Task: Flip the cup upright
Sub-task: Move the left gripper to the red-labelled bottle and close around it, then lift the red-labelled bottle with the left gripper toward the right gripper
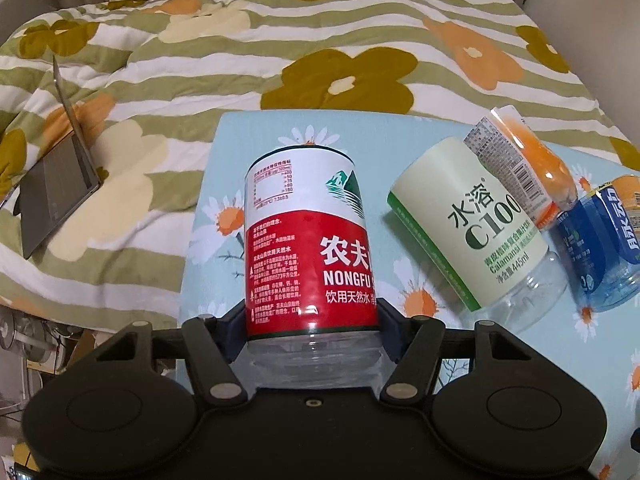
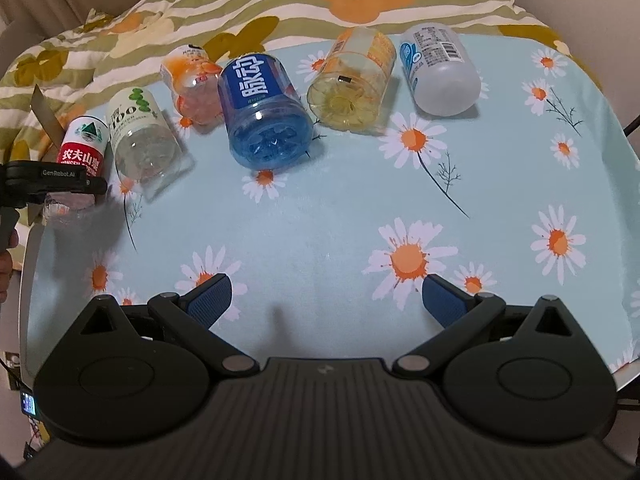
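The cups are cut-off plastic bottles lying on a daisy-print table [image 2: 340, 240]. My left gripper [image 1: 312, 332] is shut on the red-and-white Nongfu cup [image 1: 308, 248], near its clear base, at the table's left edge; the right wrist view shows the cup [image 2: 82, 148] lifted and tilted, with the left gripper [image 2: 52, 184] around it. My right gripper [image 2: 326, 300] is open and empty, low over the table's near middle. A green C100 cup [image 2: 140, 136] lies just right of the red one.
Further right lie an orange cup [image 2: 192, 84], a blue cup [image 2: 260, 112], a yellow cup [image 2: 352, 80] and a white cup [image 2: 440, 68], all on their sides. A flowered quilt [image 1: 280, 40] lies behind, with a laptop [image 1: 52, 188] on it at the left.
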The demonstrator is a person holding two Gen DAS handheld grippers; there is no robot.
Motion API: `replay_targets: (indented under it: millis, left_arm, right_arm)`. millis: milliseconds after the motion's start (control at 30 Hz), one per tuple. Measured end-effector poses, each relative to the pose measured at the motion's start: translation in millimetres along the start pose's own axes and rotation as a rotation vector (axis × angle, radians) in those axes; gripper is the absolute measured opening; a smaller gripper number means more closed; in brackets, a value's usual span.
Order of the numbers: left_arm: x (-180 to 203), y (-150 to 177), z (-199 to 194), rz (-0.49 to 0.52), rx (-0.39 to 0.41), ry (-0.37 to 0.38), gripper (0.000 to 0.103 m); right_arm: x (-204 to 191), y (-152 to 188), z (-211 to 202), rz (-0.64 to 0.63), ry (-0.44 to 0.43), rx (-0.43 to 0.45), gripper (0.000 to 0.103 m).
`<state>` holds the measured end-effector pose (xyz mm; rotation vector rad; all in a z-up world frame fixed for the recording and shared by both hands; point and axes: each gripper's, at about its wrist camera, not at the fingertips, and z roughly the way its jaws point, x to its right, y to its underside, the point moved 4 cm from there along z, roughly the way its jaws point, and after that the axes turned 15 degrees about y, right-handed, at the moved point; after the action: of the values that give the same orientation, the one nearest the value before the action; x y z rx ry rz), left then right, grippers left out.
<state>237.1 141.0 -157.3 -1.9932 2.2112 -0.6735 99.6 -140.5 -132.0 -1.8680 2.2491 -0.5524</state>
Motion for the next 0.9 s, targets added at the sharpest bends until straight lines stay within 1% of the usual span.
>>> replay_targets:
  millis: [200, 367, 533, 667, 767, 900]
  left_arm:
    - [9.6, 9.4, -22.3, 0.012, 0.045, -0.027, 0.068]
    - [33.9, 23.8, -49.6, 0.012, 0.083, -0.028, 0.068]
    - [78.0, 45.6, -79.3, 0.014, 0.125, -0.025, 0.068]
    - [119.4, 64.9, -92.6, -0.008, 0.14, -0.004, 0.068]
    - [148.8, 76.0, -91.2, -0.023, 0.141, 0.015, 0.068]
    - [186.9, 89.2, -77.6, -0.023, 0.123, 0.038, 0.068]
  right_arm:
    - [2.6, 2.4, -8.4, -0.018, -0.032, 0.034, 0.103]
    - [16.2, 3.3, -23.5, -0.041, -0.053, 0.076, 0.103]
    - [40.7, 2.5, -37.0, -0.061, -0.08, 0.12, 0.103]
    - [64.0, 1.5, -43.1, -0.105, -0.093, 0.146, 0.103]
    - [83.8, 0.9, -44.8, -0.123, -0.101, 0.165, 0.103]
    - [109.3, 1.4, -40.7, -0.151, -0.109, 0.168, 0.103]
